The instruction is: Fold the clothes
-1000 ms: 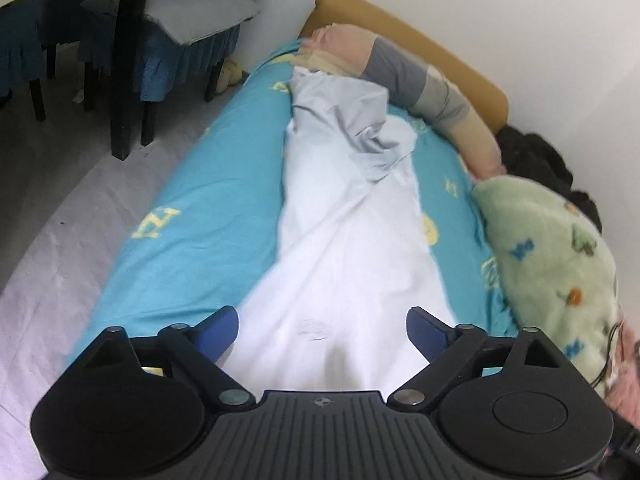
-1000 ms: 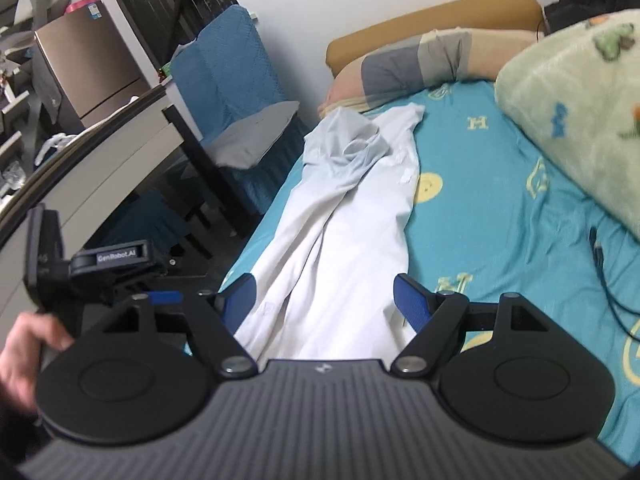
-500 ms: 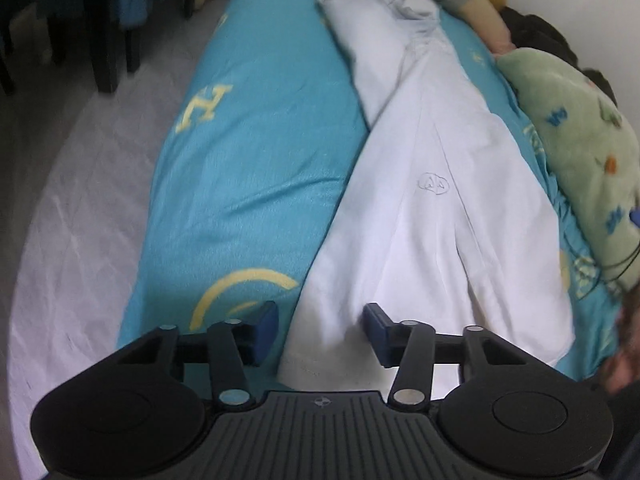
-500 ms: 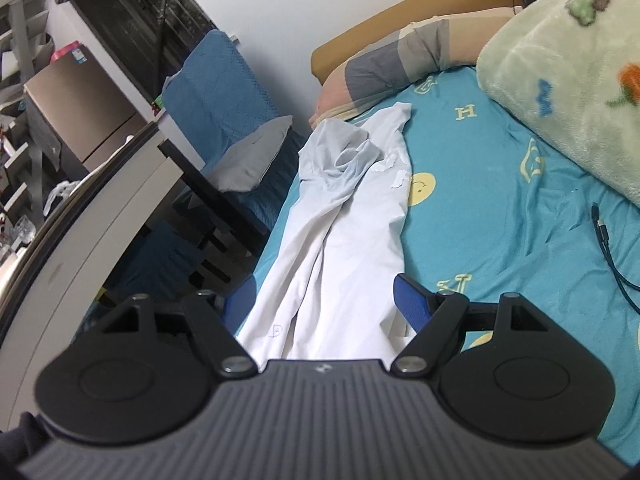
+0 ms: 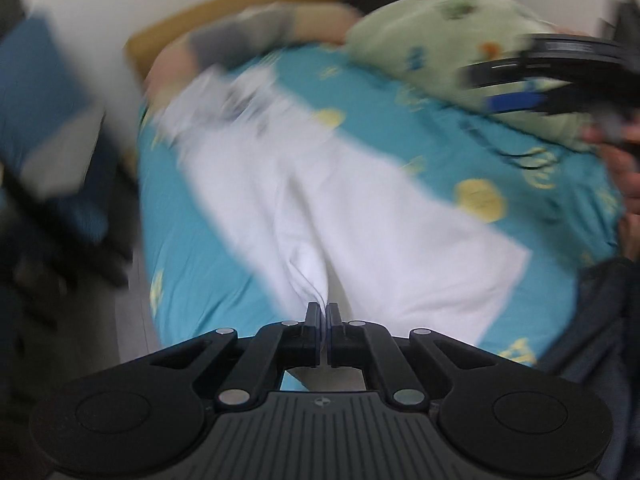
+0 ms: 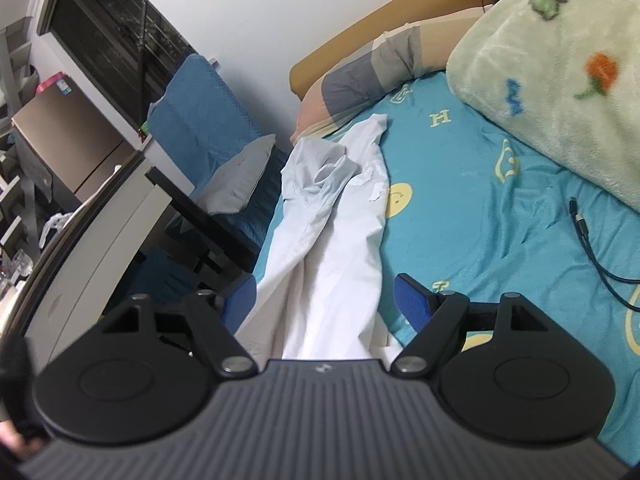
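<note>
A long white garment [image 5: 352,216] lies lengthwise on the turquoise bed sheet [image 5: 460,140], its crumpled light-blue end toward the pillows. My left gripper [image 5: 323,310] is shut on the white garment's near hem, and a pinched fold of cloth rises from its fingers. This view is blurred by motion. In the right wrist view the same garment [image 6: 340,236] runs up the bed. My right gripper [image 6: 324,296] hovers open over its near end, blue pads [image 6: 410,306] wide apart with cloth lying between them, untouched. The right gripper [image 5: 516,102] also shows at the left view's upper right.
A green fleece blanket [image 6: 560,64] and a striped pillow [image 6: 372,72] lie at the bed's head, by a tan headboard [image 6: 384,20]. A black cable [image 6: 588,240] lies on the sheet at right. Blue-covered chairs [image 6: 200,120] and a desk [image 6: 112,220] stand left of the bed.
My left gripper swung round to the garment's near hem and went from wide open to shut on it. The right gripper shifted and rolled slightly, staying open.
</note>
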Motion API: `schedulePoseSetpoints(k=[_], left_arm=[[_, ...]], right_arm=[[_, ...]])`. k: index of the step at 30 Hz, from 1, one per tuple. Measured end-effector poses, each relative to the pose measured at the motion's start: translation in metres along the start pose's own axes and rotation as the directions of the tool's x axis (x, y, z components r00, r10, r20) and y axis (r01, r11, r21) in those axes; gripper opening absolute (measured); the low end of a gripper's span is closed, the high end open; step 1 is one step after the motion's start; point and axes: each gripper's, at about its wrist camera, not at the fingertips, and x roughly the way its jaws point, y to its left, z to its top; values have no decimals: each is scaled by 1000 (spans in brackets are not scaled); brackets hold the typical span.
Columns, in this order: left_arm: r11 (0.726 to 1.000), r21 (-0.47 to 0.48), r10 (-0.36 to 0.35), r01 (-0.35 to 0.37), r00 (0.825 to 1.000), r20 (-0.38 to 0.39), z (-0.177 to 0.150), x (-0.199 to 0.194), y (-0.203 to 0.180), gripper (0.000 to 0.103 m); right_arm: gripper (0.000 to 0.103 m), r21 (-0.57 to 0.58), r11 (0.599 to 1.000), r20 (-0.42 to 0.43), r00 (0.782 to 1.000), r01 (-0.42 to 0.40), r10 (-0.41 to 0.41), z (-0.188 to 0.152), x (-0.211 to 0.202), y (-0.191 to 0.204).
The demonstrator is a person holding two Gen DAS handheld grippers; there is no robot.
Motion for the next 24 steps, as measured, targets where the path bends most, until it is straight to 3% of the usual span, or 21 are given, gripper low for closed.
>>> schedulePoseSetpoints(k=[2, 6, 9, 11, 12, 14, 17, 20, 23, 24], left_arm=[[999, 41, -10, 9, 1000, 6, 13, -4, -30, 1], [997, 26, -71, 74, 992, -102, 20, 29, -72, 1], [982, -78, -188, 175, 955, -228, 10, 62, -74, 4], [951, -216, -275, 223, 928, -252, 5, 72, -58, 15], [935, -276, -289, 222, 928, -234, 3, 71, -48, 19], [898, -390, -298, 205, 935, -194, -2, 69, -24, 51], [811, -568, -261, 141, 956, -135, -15, 66, 18, 67], [688, -725, -200, 46, 971, -129, -38, 78, 52, 75], [556, -830, -211, -35, 960, -182, -62, 104, 73, 74], [521, -852, -228, -43, 956, -187, -68, 111, 77, 74]], right_arm=[[78, -3, 1000, 7, 1000, 21, -21, 1, -1, -2], [79, -28, 999, -3, 999, 41, -41, 2, 2, -5], [79, -27, 1000, -59, 998, 16, -18, -2, 8, -10], [79, -11, 1000, -101, 995, 8, -9, -6, 13, -16], [79, 2, 1000, -122, 992, 6, -6, -7, 16, -20], [79, 28, 1000, -164, 986, 2, 2, -10, 22, -28], [79, 74, 997, -223, 975, 6, 11, -16, 32, -40], [78, 120, 992, -282, 959, 26, 9, -25, 43, -52], [78, 126, 990, -354, 935, 65, -16, -38, 55, -62], [73, 128, 989, -378, 926, 78, -23, -42, 59, -66]])
